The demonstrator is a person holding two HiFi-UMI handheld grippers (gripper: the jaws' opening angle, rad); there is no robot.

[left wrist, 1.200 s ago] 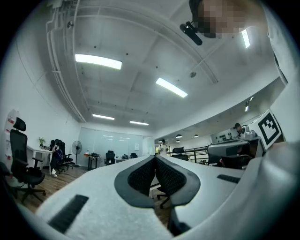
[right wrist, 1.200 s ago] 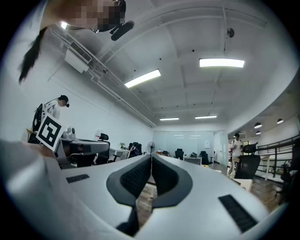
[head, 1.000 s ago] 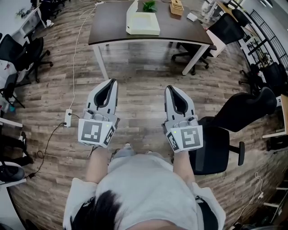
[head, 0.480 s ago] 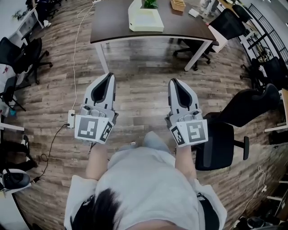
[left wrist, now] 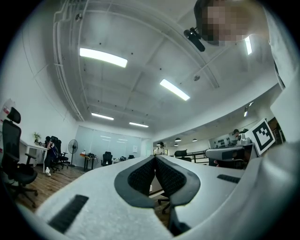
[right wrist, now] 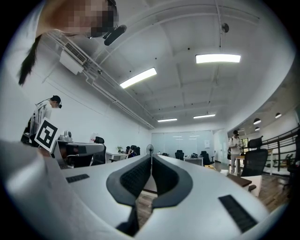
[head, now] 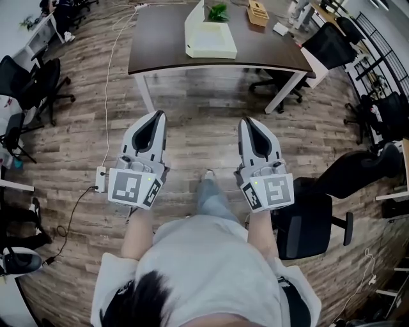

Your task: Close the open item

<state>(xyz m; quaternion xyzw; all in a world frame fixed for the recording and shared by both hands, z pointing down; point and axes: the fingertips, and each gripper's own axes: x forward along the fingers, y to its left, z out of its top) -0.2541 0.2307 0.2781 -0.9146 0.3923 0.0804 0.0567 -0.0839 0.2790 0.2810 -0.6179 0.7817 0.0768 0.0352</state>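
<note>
Open item: cream case (head: 211,39), lid raised, sits on dark table (head: 160,45) at far centre, w/ a plant (head: 218,11) just behind it. Nearer & well apart from it, left hand-held gripper (head: 155,118) & right hand-held gripper (head: 250,122) hang over wood floor (head: 192,121). Both have jaws fully together, nothing btwn them.

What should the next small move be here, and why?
Probably a step forward toward the table. The cream box on it seems to have its lid standing up, and it sits well ahead of both grippers. The left gripper and right gripper are shut, hold nothing, and hang over the floor, too far away to reach the lid.
</note>
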